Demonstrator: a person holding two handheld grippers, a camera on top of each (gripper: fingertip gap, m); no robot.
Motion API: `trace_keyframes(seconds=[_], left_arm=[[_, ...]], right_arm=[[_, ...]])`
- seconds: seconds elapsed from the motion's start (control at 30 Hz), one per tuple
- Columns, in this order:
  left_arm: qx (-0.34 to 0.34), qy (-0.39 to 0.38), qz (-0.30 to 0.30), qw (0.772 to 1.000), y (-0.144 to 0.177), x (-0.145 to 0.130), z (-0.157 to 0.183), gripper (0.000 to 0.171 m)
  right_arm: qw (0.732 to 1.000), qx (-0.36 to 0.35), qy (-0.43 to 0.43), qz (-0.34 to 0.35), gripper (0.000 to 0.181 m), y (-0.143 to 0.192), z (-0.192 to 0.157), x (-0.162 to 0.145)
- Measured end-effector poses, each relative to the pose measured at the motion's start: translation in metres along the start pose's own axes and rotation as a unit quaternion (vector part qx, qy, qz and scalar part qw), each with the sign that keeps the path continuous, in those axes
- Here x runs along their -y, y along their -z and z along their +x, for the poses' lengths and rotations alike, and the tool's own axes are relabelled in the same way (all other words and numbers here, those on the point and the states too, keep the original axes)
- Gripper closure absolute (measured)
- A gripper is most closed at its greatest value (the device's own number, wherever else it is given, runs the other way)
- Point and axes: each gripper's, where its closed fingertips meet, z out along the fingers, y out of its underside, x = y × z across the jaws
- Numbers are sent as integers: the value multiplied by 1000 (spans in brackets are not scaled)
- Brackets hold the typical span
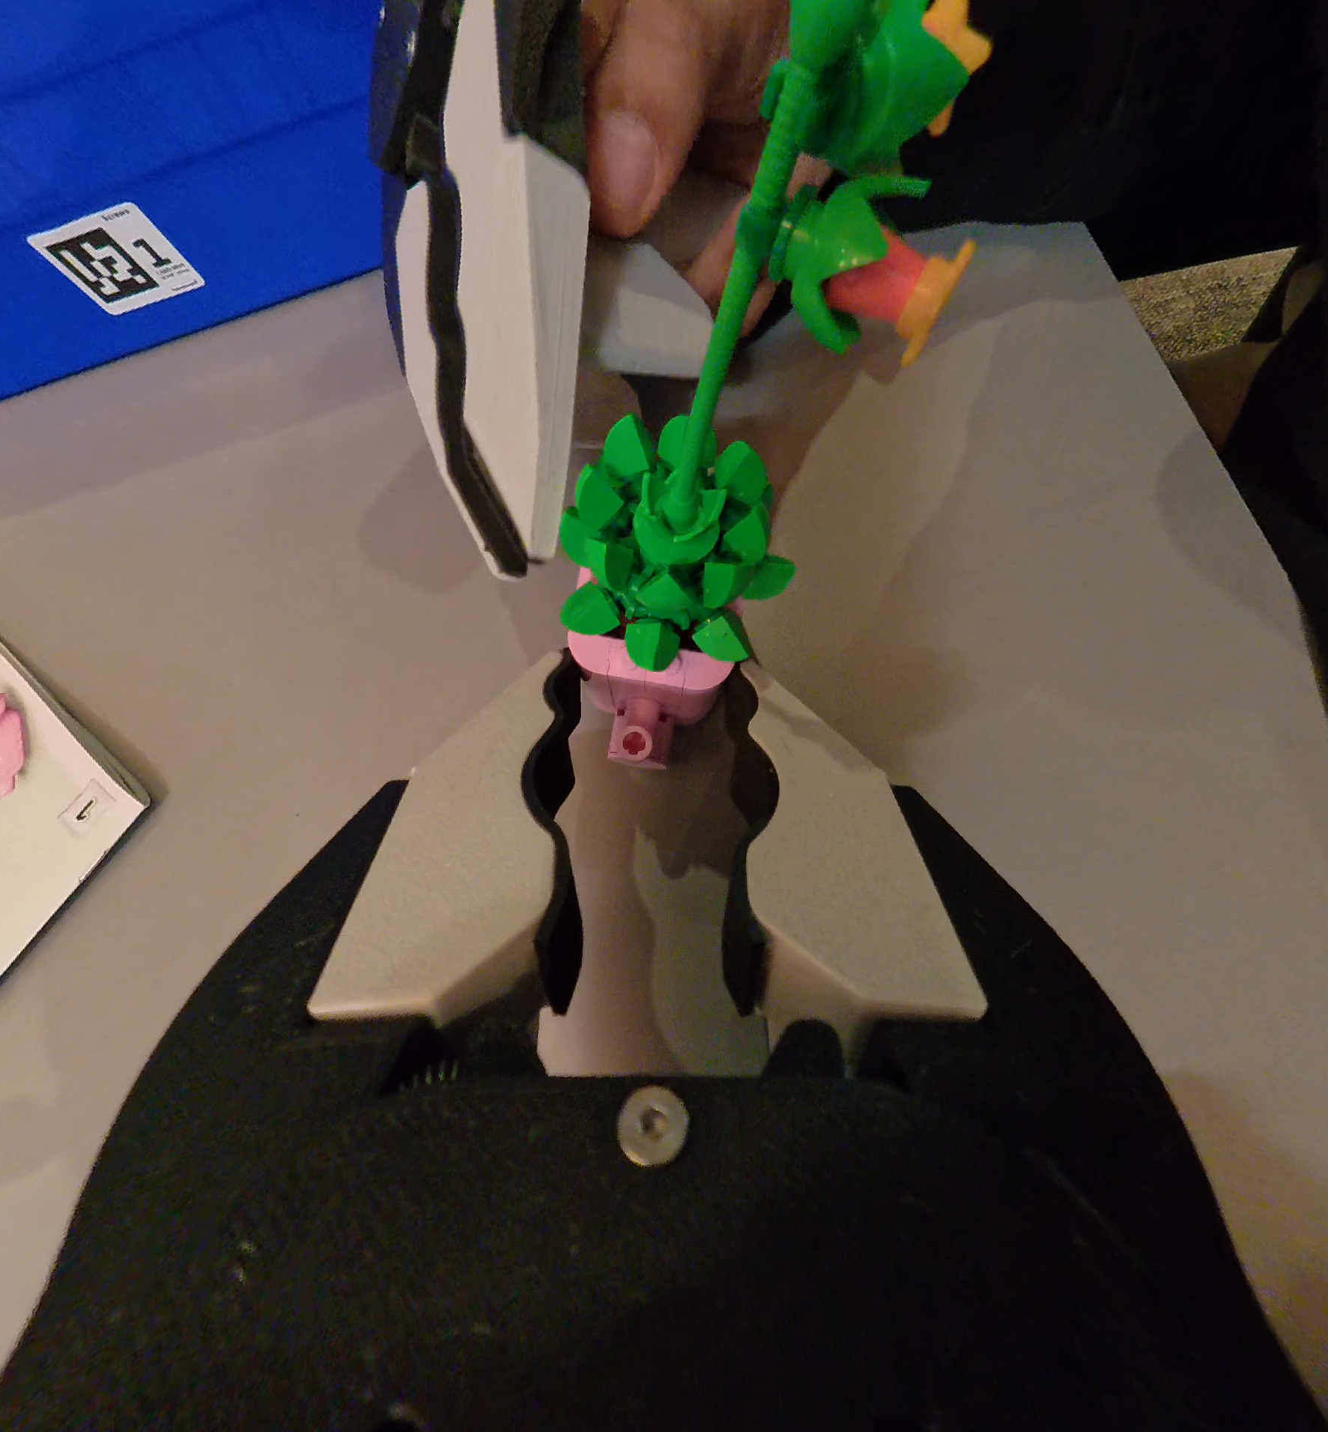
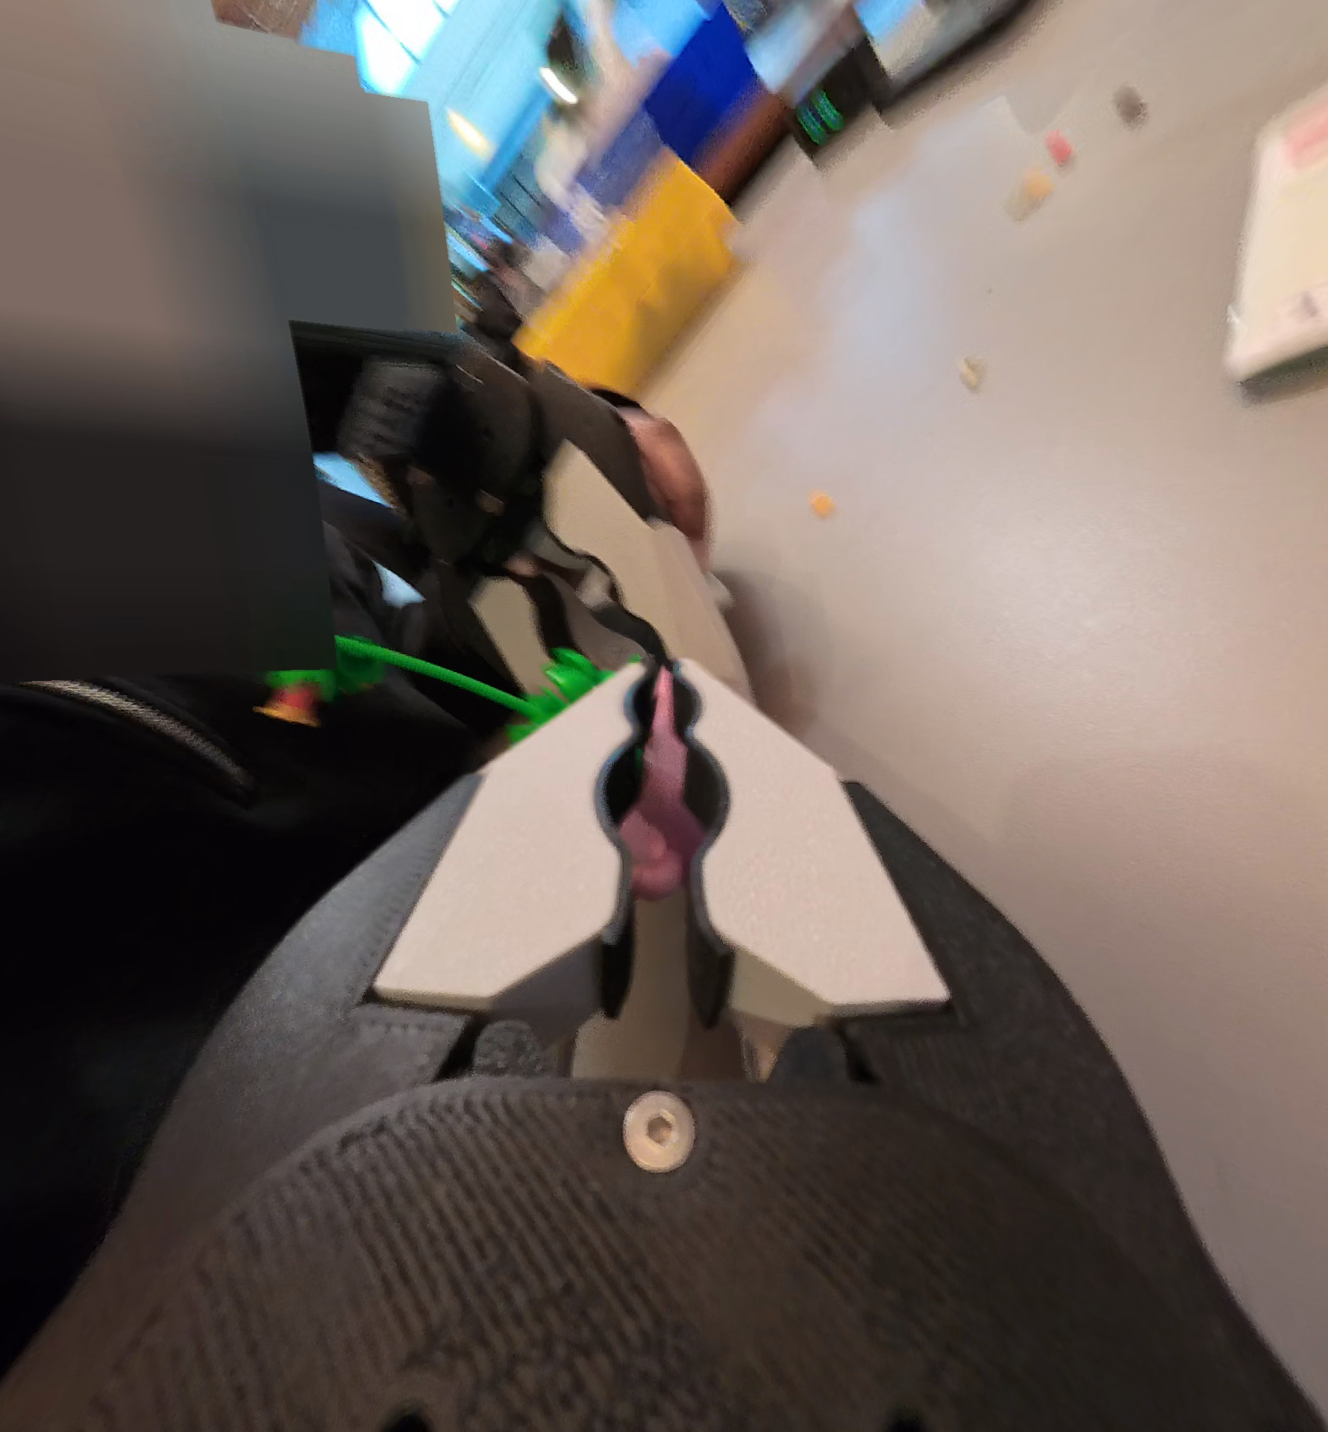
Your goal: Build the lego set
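Note:
My left gripper [image 1: 649, 676] is shut on the pink pot [image 1: 645, 682] of a small plant model and holds it over the grey table [image 1: 1033, 620]. Green leaves [image 1: 669, 542] top the pot. A thin green stem [image 1: 723, 341] rises from them to coral and orange flowers [image 1: 893, 283]. A pink peg [image 1: 636, 740] sticks out of the pot's near side. My right gripper [image 2: 665, 682] is shut with a blurred pink piece [image 2: 661, 790] between its pads. In the left wrist view its tip [image 1: 517, 558] sits just left of the leaves. A thumb [image 1: 630, 155] shows behind it.
A blue bin [image 1: 180, 116] with a black-and-white marker tag [image 1: 114, 259] stands at the back left. An instruction booklet [image 1: 17, 775] lies at the left. The right wrist view shows a yellow bin [image 2: 638, 287], a white booklet [image 2: 1312, 232] and small loose pieces [image 2: 822, 504]. Some 5 cm of space lies between my two pairs of fingers.

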Motion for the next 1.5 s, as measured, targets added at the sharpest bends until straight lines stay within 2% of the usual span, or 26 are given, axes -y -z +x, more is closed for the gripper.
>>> trace_keyframes(seconds=[0.1, 0.27, 0.4, 0.63, 0.8, 1.5], left_arm=[[0, 1, 0, 1000, 0, -1, 0, 137], [-1, 5, 1, 1000, 0, -1, 0, 137], [-15, 4, 1, 1000, 2, -3, 5, 137], [-71, 27, 2, 997, 9, -6, 19, 137], [-75, 30, 3, 997, 9, -5, 21, 137], [-82, 35, 4, 996, 9, -1, 28, 137]], right_arm=[[999, -22, 5, -27, 179, -3, 5, -7], [1000, -24, 9, 9, 171, 4, 6, 3], [1000, 1, -7, 6, 163, 2, -1, 3], [1000, 24, -19, -8, 163, -3, -8, -3], [999, 45, -28, -7, 162, -6, -13, -3], [998, 42, -37, -21, 163, -4, -10, -9]])
